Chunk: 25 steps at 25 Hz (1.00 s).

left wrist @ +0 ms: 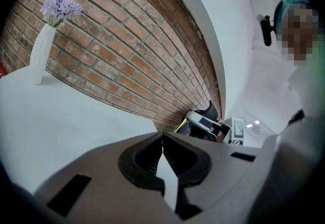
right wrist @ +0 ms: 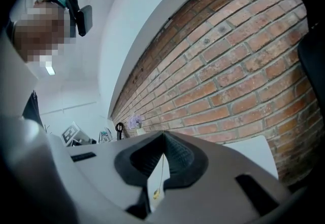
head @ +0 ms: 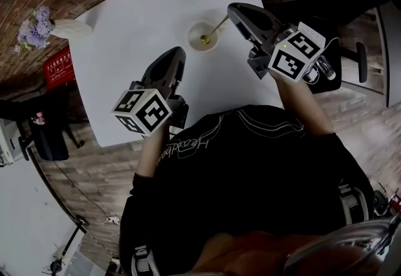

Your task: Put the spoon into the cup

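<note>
A pale cup (head: 203, 37) stands on the white table (head: 131, 49), past its middle. The thin gold spoon (head: 214, 29) slants down into the cup, with its bowl inside and its handle tip pinched by my right gripper (head: 230, 12), which is shut on it just right of the cup. In the right gripper view the spoon (right wrist: 162, 169) hangs between the closed jaws of the right gripper (right wrist: 163, 139). My left gripper (head: 180, 51) is shut and empty, hovering left of and nearer than the cup. The left gripper (left wrist: 162, 136) shows its jaws pressed together.
A white vase with purple flowers (head: 66, 28) stands at the table's far left corner, also seen as the vase (left wrist: 41, 54) against the brick wall (left wrist: 132, 60). A red box (head: 59, 66) lies on the floor left of the table. A black chair (head: 341, 65) stands to the right.
</note>
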Available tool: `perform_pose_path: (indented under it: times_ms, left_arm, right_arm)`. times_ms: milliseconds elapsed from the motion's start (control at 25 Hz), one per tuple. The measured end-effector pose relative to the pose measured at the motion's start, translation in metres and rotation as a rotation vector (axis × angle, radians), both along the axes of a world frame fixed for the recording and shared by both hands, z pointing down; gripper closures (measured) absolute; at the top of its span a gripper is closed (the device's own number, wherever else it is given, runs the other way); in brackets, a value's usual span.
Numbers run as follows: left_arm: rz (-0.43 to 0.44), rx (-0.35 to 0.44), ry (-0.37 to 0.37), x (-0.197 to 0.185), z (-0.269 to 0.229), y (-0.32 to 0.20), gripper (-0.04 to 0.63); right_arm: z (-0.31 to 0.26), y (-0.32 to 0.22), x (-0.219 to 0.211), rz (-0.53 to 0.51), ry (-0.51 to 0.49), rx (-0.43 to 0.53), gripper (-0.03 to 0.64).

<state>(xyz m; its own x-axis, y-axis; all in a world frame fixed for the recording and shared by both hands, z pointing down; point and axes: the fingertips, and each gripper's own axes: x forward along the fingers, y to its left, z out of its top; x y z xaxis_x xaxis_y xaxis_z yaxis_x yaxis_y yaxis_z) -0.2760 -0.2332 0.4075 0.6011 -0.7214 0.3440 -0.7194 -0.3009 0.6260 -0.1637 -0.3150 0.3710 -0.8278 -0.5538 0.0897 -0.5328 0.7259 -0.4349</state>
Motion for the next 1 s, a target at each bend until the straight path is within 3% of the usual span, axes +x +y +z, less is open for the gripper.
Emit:
perform_pose_path:
  times_ms: [480,1000]
  left_arm:
    - [-0.006,-0.02,-0.005,-0.011,0.023,-0.012,0.591]
    - [-0.01,-0.055,-0.009,-0.016,0.041,-0.017,0.591]
  right_arm:
    - [0.055,-0.007,-0.02,-0.007,0.064,-0.03,0.62]
    - [0.1,-0.011,-0.029,-0.014,0.055,-0.093,0.62]
